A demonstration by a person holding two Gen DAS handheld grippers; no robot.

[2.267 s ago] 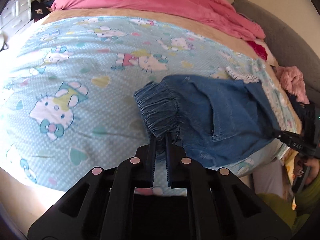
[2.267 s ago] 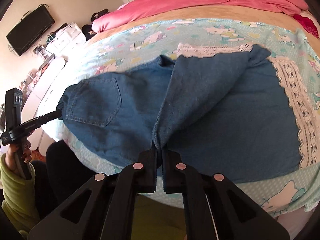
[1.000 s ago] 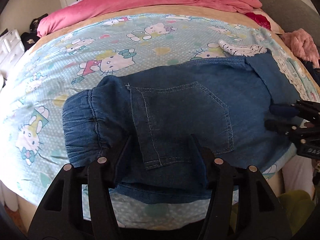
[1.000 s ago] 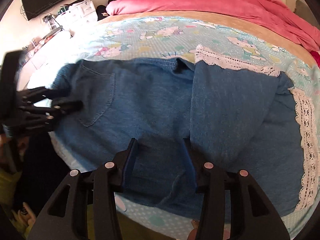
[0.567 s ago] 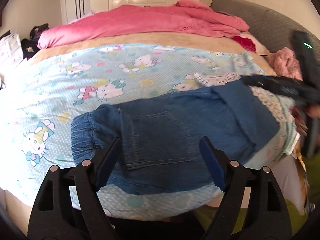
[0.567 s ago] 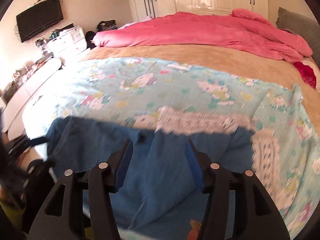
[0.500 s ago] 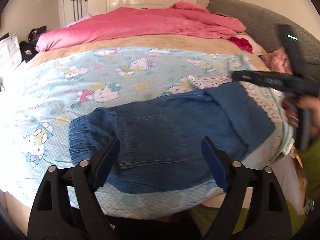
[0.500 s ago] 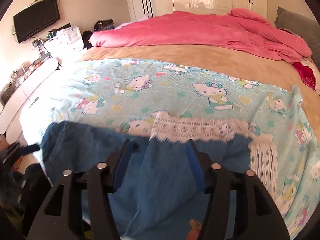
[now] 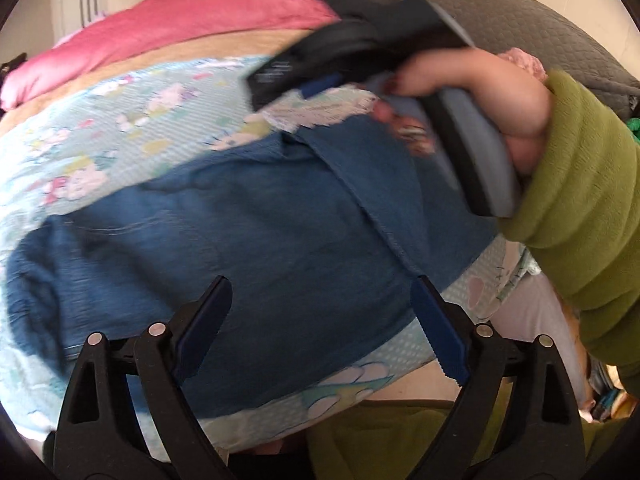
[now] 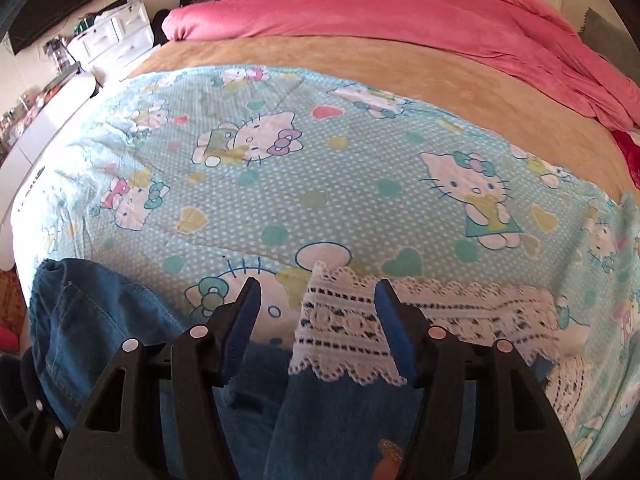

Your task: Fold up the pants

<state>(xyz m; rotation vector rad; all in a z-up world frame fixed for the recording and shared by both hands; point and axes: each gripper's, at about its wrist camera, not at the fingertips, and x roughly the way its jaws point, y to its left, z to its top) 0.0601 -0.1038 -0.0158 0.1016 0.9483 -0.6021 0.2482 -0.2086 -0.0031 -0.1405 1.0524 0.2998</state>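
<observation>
1. Left wrist view: left gripper (image 9: pixel 320 320) is spread wide and opening further, holding nothing, with one pair of denim pants (image 9: pixel 256 232) on the cartoon sheet (image 9: pixel 120 128) below. One hand (image 9: pixel 492 96) holds the other tool.
2. Right wrist view: right gripper (image 10: pixel 316 316) is partly open and empty, over the pants' lace hem (image 10: pixel 344 328).

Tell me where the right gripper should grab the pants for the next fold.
Probably the white lace hem of the pants, from above at its near edge. It lies flat, and the open right gripper hangs over it, its jaws on either side.
</observation>
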